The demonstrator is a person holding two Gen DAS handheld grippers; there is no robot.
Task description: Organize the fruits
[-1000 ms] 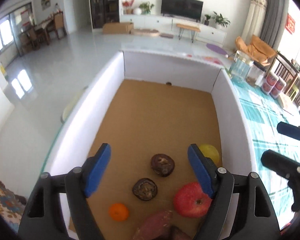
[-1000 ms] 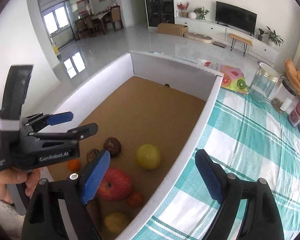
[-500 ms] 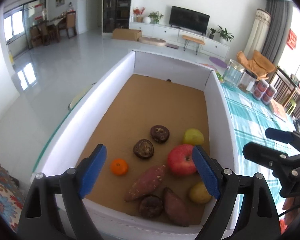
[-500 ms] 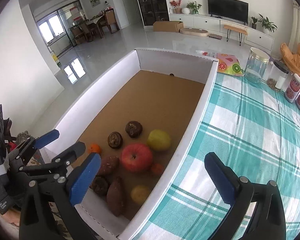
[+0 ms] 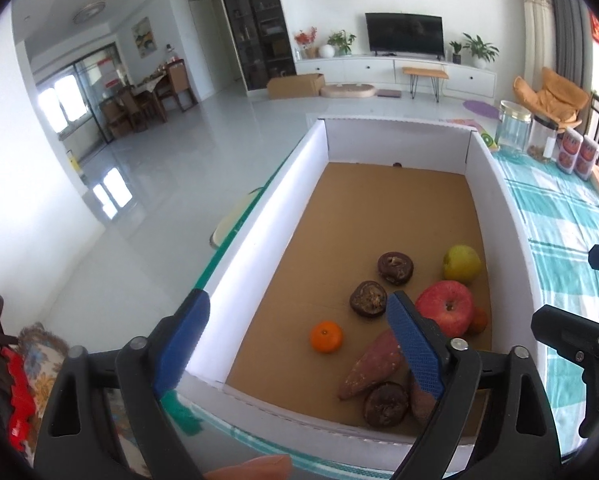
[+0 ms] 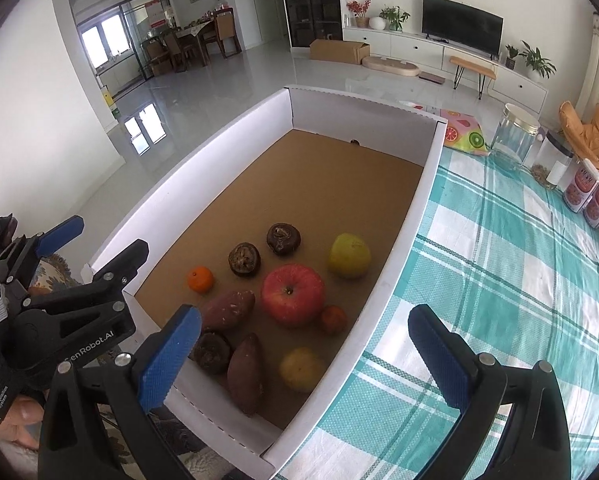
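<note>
A white box (image 6: 415, 216) with a brown cardboard floor holds the produce at its near end. A red apple (image 6: 292, 294) lies in the middle, a yellow-green pear (image 6: 349, 255) beyond it, a small orange (image 6: 200, 279) to the left. Two sweet potatoes (image 6: 227, 309) and several dark brown round fruits (image 6: 283, 238) lie around them. The apple (image 5: 445, 307) and orange (image 5: 326, 336) also show in the left wrist view. My left gripper (image 5: 299, 344) is open and empty over the box's near left corner. My right gripper (image 6: 303, 356) is open and empty above the near right wall.
A teal checked tablecloth (image 6: 499, 280) covers the table right of the box. Glass jars (image 6: 513, 134) and red-labelled cans (image 6: 587, 192) stand at the far right. A small red-orange fruit (image 6: 333, 319) and a yellow one (image 6: 301, 368) lie near the box's right wall.
Both grippers have pulled back and up from the box, so more of the fruit shows. The left gripper has also shifted left over the box corner. The fruit has not moved.
</note>
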